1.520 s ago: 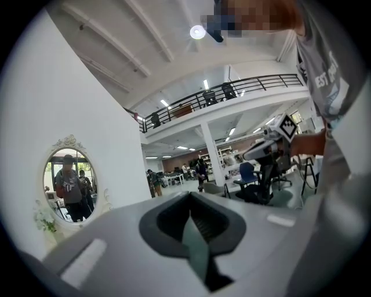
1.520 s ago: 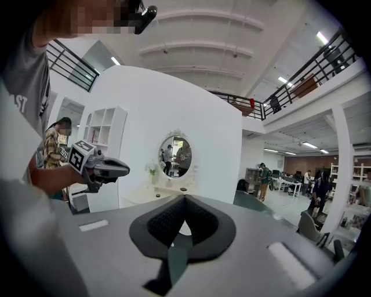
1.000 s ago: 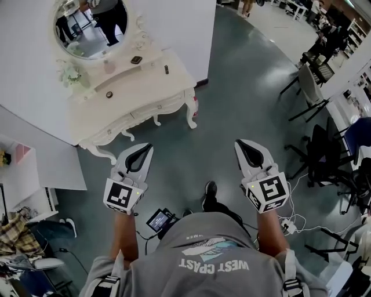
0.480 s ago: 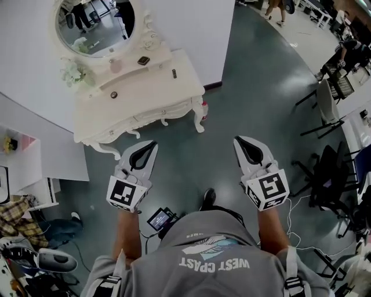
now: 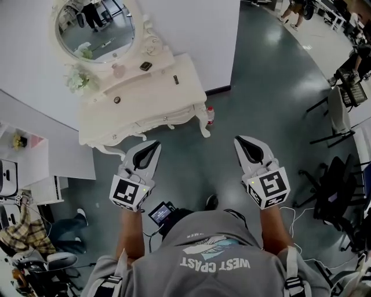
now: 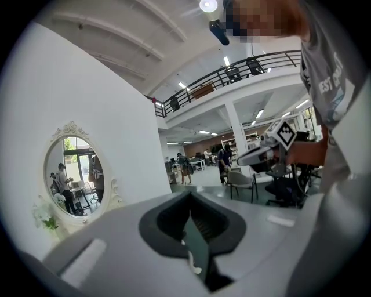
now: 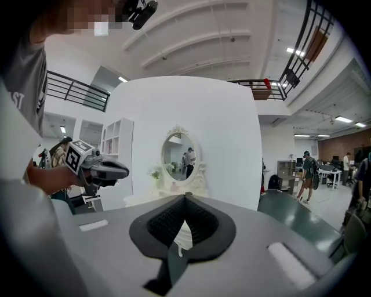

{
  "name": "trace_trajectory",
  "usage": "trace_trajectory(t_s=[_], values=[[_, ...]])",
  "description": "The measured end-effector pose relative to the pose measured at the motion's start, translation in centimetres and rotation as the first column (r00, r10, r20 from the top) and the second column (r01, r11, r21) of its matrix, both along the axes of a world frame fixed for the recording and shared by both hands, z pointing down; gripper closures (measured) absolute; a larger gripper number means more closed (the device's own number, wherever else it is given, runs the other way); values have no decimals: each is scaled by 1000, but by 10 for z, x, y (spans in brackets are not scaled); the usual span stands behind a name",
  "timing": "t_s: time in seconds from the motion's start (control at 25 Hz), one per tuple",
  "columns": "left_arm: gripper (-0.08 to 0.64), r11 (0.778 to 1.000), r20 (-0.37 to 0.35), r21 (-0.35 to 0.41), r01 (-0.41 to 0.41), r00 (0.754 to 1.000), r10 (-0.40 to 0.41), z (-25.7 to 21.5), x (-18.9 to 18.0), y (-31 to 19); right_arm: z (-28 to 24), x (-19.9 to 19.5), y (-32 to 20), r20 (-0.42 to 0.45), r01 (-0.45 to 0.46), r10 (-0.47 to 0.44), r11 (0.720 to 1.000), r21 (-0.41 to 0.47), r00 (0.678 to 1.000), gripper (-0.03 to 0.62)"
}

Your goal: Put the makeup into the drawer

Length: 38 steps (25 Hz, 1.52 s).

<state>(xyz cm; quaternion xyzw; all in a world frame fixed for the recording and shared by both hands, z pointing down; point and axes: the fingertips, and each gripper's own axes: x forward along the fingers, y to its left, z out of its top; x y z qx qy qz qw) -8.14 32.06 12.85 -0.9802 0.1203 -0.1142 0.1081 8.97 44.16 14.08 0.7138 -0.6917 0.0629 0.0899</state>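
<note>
Atop the vanity [image 5: 152,96], makeup [image 5: 146,66] lies, drawer [image 5: 167,118] closed.

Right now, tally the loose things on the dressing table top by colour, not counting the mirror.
Dark: 3, a flat case, a short stick, a round pot
Pink: 1, a bottle
White: 1, a bunch of flowers
Total: 5

Bright, even light from ceiling lamps [image 6: 208,5].
Floor [image 5: 275,61] glares right of the dressing table [image 5: 145,101]; both gripper views bulge, corners black.
</note>
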Motion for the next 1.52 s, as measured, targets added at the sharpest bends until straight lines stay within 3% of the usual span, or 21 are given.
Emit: trace_trajectory(t_s=[0.32,0.76,1.52], values=[[558,1000,26,-5,-1,1000,1,2,22,-6,10,17,-1,41,-5,4,1000,1,999,592],[558,994,-10,-40,-106,994,106,13,71,-53,15,47,-22,18,-114,115,992,-53,993,591],[558,981,-31,-95,-170,985,168,32,106,-238,17,64,-196,-11,-180,180,978,-102,984,591]])
